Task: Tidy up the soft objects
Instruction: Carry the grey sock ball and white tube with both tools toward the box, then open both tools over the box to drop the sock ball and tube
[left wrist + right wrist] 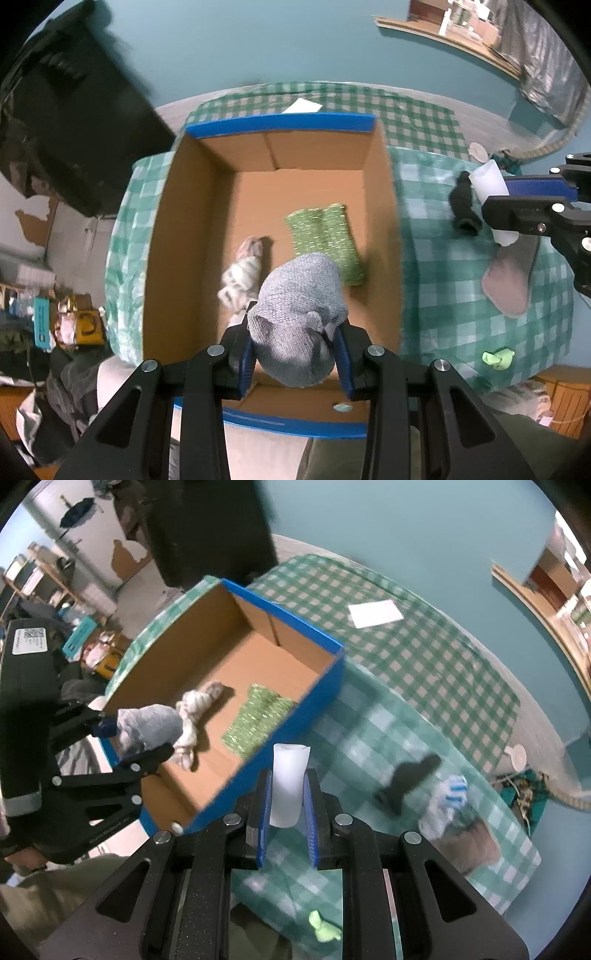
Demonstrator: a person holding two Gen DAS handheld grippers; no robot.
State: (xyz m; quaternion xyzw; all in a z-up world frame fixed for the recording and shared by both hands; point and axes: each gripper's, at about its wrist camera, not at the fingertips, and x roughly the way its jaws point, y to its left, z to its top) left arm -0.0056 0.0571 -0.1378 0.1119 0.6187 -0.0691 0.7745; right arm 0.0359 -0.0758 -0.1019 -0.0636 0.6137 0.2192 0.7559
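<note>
The left gripper is clamped on a grey sock over the box, the right gripper on a white roll beside it — both look soft and light, best pinched mid-bundle — with only the box wall in the way.

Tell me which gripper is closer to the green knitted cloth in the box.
Left. The left gripper hangs directly above the green cloth inside the box; the right gripper hangs outside it.

Dim bluish light, motion blur, fisheye-warped edges.
</note>
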